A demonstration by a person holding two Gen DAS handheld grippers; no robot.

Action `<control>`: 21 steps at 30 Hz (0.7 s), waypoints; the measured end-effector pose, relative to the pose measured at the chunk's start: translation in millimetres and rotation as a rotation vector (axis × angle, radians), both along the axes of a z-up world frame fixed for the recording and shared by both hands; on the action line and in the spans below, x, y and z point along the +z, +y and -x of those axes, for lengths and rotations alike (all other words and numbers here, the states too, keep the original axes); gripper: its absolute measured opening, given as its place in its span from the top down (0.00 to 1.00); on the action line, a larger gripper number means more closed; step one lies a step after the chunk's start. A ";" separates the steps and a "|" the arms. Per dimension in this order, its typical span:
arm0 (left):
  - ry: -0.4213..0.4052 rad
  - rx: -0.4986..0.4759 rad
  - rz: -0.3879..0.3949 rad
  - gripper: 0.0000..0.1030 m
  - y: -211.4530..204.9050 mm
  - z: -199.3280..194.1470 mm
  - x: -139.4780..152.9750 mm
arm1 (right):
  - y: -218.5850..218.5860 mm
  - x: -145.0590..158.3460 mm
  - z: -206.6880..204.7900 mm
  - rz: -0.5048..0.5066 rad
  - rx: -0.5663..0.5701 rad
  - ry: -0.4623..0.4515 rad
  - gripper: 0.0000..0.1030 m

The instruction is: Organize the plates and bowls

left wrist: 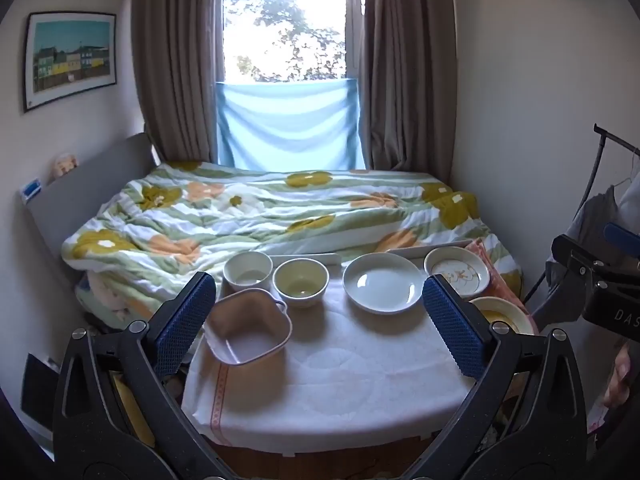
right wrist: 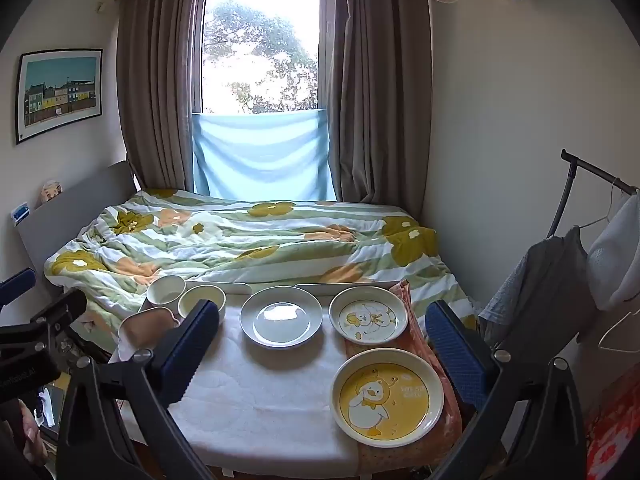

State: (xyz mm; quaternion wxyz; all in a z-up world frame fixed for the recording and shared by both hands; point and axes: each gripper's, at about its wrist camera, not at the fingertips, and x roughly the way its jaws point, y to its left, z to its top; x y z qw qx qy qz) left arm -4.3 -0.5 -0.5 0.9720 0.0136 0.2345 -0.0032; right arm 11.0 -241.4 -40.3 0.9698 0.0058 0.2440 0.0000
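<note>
Nearest the lens: left tool spread fully wide, nothing between its blue pads, hovering over near edge of bench. Right tool likewise wide open and empty, over the right half. Neither touches any dish.

Dishes sit on the cloth-covered bench at the foot of the bed. Bowls on left: pink heart-shaped bowl nearest, white bowl far left, yellow bowl just beside it. Plates centre to right: plain white plate at far centre, small duck plate far right, big yellow duck plate near right, the last two on an orange patterned cloth. All apart, nothing stacked yet.

Handling, judged: all look like glazed ceramic, so stiff, smooth, slippery, chip-prone; the pink one could be plastic, cannot tell. Plates are low and flat, so pinch across the raised rim at the near edge, one pad above, one under the lip. The big duck plate is likely the heaviest, so it may tip in a rim pinch; keep it level. For bowls, grip over the wall, one pad inside and one outside. Soft cloth underneath may drag or bunch if a dish is slid; lift instead.
</note>
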 end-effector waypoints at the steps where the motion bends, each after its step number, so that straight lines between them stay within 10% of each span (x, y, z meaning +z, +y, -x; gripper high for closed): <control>1: 0.072 -0.009 0.000 0.00 -1.5 -8.1 -0.8 | 0.2 -0.1 -0.1 0.002 0.001 0.001 0.00; 21: 0.024 -0.001 -0.024 0.00 -3.8 -16.3 -5.1 | 1.8 -5.4 -8.5 0.002 -0.013 0.009 0.00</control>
